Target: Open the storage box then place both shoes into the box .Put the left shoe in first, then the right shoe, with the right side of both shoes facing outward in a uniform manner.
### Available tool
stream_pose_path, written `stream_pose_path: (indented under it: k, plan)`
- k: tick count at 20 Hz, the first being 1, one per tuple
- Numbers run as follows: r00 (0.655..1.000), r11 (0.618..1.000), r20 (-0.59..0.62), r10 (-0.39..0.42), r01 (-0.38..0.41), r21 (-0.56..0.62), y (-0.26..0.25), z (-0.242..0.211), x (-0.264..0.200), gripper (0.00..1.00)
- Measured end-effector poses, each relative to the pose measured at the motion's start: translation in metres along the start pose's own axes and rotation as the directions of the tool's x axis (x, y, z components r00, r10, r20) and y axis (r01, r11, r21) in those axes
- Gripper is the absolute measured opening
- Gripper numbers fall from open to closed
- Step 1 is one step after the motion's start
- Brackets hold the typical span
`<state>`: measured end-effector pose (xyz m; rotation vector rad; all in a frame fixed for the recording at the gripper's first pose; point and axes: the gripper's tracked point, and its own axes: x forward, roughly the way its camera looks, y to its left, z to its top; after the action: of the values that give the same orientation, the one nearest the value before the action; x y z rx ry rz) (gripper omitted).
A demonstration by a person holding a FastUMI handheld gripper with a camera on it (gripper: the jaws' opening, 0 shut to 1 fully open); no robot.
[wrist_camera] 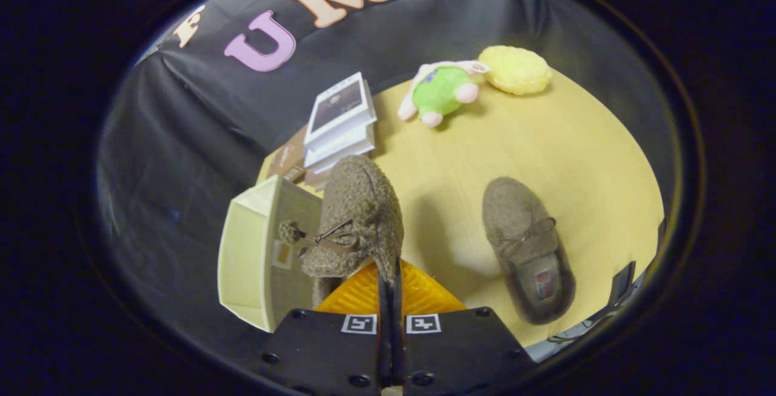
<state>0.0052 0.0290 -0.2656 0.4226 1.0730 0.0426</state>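
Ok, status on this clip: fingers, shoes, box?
Fingers shut on a fuzzy brown slipper, held lifted beside the open cream storage box. Second brown slipper lies on the yellow table. Nothing between shoe and box.

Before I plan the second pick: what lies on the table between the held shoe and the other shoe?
Nothing: in the gripper view that stretch of table between the held shoe and the other shoe is bare, shadow aside.

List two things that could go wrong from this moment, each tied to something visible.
1. The gripper pinches only the thin collar edge of the held shoe; the shoe may slip or swing free.
2. The held shoe hangs beside the storage box opening, so its toe could catch the box wall on entry.
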Motion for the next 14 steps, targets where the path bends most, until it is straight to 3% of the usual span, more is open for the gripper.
stream_pose_path:
  k: [8, 14]
  plan:
    - [0.987, 0.990, 0.074, 0.142, -0.141, -0.020, 0.113, 0.026, -0.025, 0.04]
    - [0.984, 0.983, 0.030, 0.178, -0.176, -0.054, 0.177, -0.002, 0.004, 0.04]
